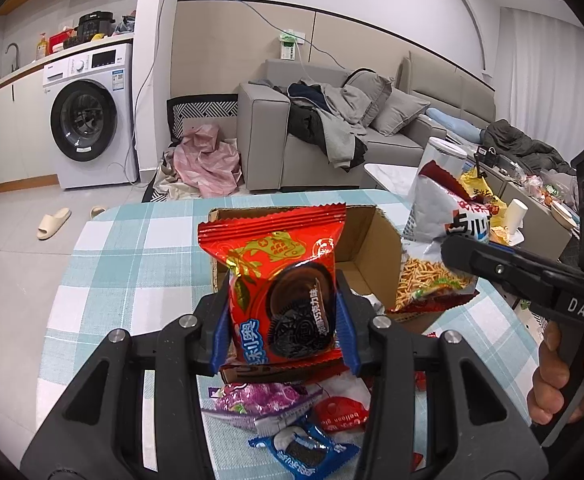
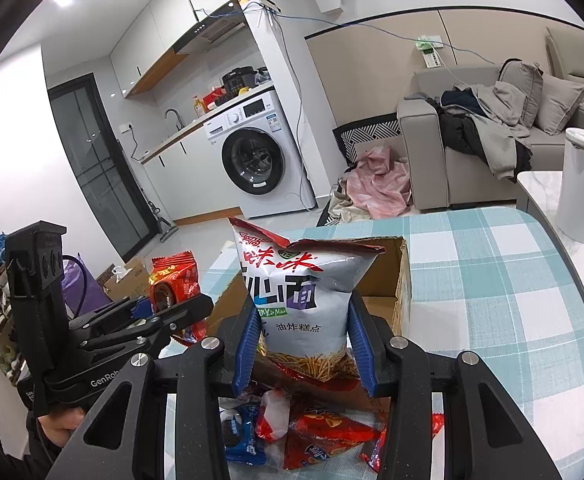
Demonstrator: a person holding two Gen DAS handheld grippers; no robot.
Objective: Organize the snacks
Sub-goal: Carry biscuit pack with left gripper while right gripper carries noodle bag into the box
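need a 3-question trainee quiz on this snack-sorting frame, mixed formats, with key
1. True or false: the left gripper is shut on the red foil cookie packet.
2. Multiple choice: the right gripper holds A) a blue cookie packet, B) the silver-grey bag of fried noodle sticks, C) nothing.
3. Fill in: just beyond both held snacks, on the teal checked tablecloth, stands an open brown ______.

Key:
1. True; both blue pads press the packet's sides.
2. B
3. cardboard box
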